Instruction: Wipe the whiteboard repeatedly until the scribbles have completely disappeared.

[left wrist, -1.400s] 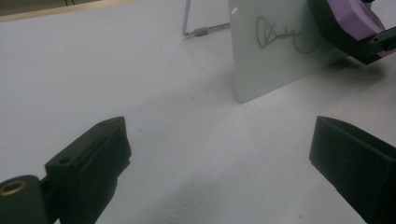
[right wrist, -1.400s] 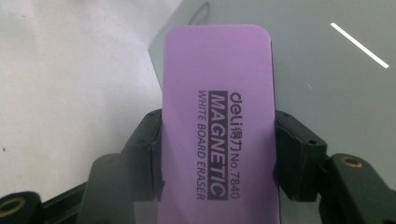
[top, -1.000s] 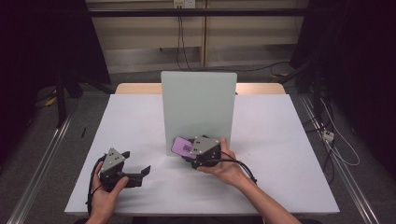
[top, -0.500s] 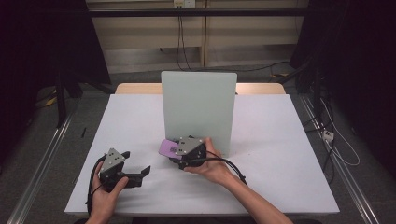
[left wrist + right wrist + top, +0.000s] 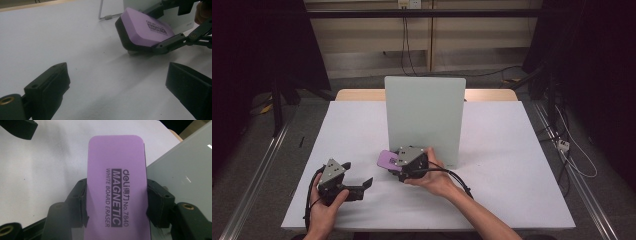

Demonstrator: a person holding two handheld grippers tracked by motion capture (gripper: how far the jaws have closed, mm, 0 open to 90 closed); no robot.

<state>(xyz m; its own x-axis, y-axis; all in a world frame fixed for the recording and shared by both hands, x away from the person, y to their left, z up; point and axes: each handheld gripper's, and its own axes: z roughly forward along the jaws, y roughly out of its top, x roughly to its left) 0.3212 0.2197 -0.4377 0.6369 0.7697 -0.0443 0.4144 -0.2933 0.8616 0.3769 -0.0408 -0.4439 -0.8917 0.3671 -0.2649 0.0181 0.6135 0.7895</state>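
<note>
On the white counter (image 5: 512, 150), in front of an upright pale grey board (image 5: 424, 117), a purple rectangular whiteboard eraser (image 5: 388, 159) is gripped between the closed jaws of the right tool (image 5: 399, 167). It has been carried leftward away from the board, suggesting wiping is finished. The left tool (image 5: 362, 185) is held open, empty.

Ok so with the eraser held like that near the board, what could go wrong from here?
1. The right gripper clamps the purple eraser only at its rear sides, with most of it sticking out ahead; a bump might twist it loose.
2. The upright whiteboard stands close beside it, so a careless sweep could knock it.
3. The left gripper rests open nearby, and the two could collide.
</note>
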